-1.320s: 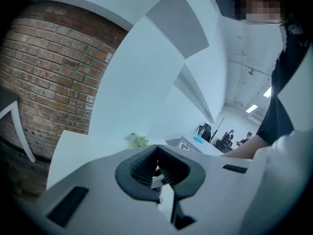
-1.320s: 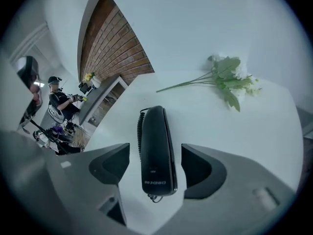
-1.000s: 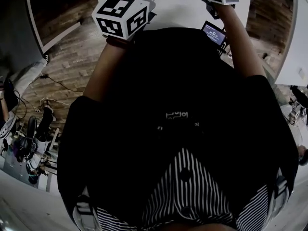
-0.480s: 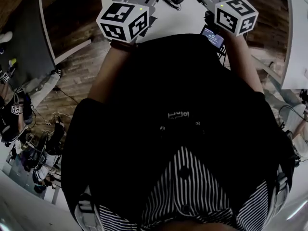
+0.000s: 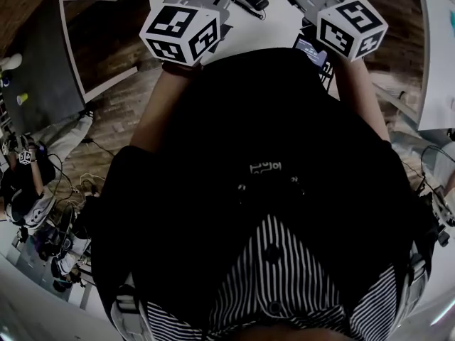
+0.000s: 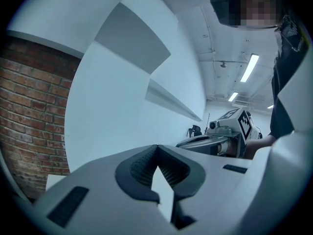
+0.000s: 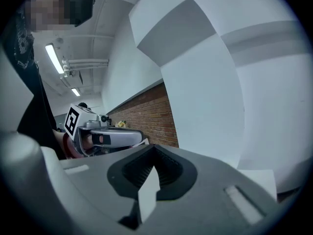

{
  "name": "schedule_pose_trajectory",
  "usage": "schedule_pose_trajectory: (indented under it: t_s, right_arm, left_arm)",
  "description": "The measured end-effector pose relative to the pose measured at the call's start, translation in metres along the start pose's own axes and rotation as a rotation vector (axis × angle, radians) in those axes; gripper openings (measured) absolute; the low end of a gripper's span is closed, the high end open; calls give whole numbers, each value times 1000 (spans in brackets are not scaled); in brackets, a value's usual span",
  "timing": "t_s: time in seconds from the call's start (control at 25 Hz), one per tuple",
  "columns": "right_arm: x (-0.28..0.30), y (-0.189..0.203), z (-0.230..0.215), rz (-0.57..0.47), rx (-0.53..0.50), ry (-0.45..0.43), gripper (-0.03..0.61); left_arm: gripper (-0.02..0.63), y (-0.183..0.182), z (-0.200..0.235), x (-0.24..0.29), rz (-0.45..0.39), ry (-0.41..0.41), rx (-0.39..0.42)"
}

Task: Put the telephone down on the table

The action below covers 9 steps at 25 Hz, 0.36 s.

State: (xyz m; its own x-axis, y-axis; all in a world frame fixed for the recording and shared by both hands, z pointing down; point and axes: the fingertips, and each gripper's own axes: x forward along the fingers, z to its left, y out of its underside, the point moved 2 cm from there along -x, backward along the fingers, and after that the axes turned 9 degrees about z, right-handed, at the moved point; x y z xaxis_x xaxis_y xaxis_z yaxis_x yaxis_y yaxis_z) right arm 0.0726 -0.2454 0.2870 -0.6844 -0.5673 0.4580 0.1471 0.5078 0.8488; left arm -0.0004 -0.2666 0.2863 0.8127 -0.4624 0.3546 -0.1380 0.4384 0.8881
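Brick wall (image 7: 146,116) and white panels fill the background of both gripper views. The left tongs (image 6: 157,150) and right tongs (image 7: 154,150) are held near level, their ribbed dark pads pressed together on nothing. Partly hidden behind the right tongs' black-and-white marker cube (image 5: 353,25), the telephone (image 5: 311,48) sits at the near edge of the white tabletop (image 5: 281,20). It is dark, and its small lit screen is unreadable.

I hold my left gripper (image 6: 157,148) and right gripper (image 7: 154,148) side by side, nearly level, jaws together, empty.
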Motion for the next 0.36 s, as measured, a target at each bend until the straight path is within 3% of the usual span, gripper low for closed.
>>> schedule_pose_trajectory:
  t_s: [0.36]
  right_arm:
    - [10,-3,20,17,-39,-2,2]
  left_arm:
    - [9,-3,-3,-9,-12,6,1]
